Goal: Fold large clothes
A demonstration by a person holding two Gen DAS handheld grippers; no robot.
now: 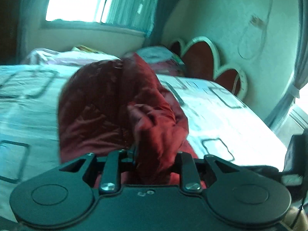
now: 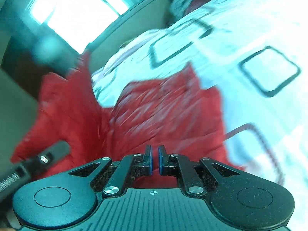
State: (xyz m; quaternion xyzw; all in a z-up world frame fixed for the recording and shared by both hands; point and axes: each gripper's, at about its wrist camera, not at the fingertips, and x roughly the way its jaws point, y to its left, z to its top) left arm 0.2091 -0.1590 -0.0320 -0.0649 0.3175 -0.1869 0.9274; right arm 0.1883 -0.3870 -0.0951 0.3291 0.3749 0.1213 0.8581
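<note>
Red garment [image 1: 107,104] lifted above the bed [image 1: 221,115]. Left gripper [image 1: 156,154] clamps bunched garment fabric. Right gripper [image 2: 155,159], over the garment, is nearly closed; its grasp cannot be told.

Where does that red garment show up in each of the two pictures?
Left wrist: red garment fills the centre, bunched between the left gripper fingers.
Right wrist: it spreads across centre and left, just past the right gripper.
Shared landmark: the bedspread with dark squares.
</note>
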